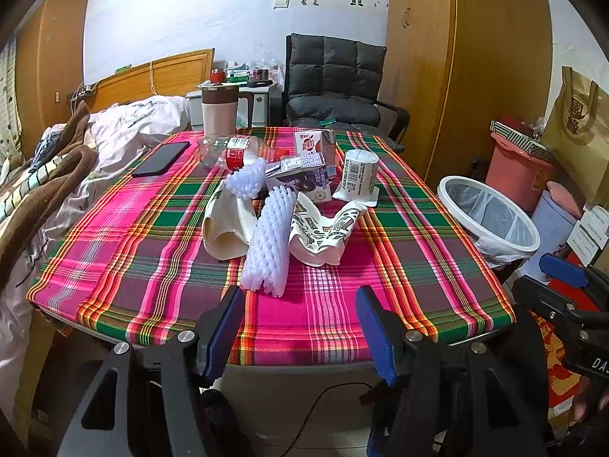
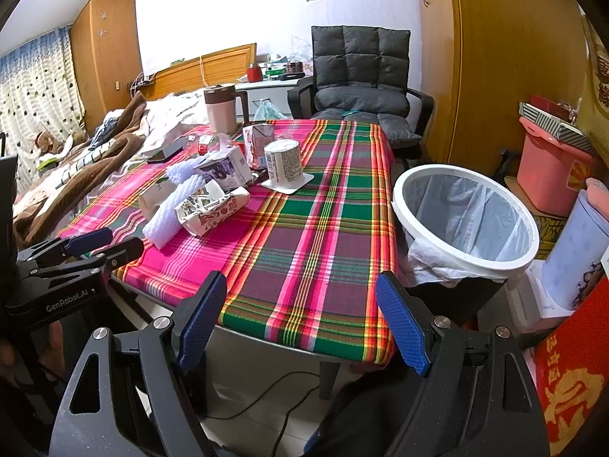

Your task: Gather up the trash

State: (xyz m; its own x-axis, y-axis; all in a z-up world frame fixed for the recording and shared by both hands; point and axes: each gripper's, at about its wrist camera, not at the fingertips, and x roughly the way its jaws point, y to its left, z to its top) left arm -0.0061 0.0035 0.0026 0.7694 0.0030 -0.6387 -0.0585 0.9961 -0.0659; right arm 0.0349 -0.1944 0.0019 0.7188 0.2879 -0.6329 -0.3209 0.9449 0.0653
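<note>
A heap of trash, white foam fruit netting (image 1: 266, 236), crumpled printed paper cups (image 1: 323, 228), milk cartons (image 1: 304, 177) and a clear plastic bottle (image 1: 236, 150), lies mid-table on the pink-and-green plaid cloth (image 2: 304, 251). A white-rimmed lined bin (image 2: 464, 217) stands just beside the table. The left gripper (image 1: 300, 327) and right gripper (image 2: 300, 323) hover at the near edge, jaws apart, empty.

Trash pile (image 1: 281, 205) on table (image 1: 399, 266); bin (image 1: 491, 213) right of table.

Pink-green plaid tablecloth (image 1: 160, 228), white bin (image 2: 462, 221)
</note>
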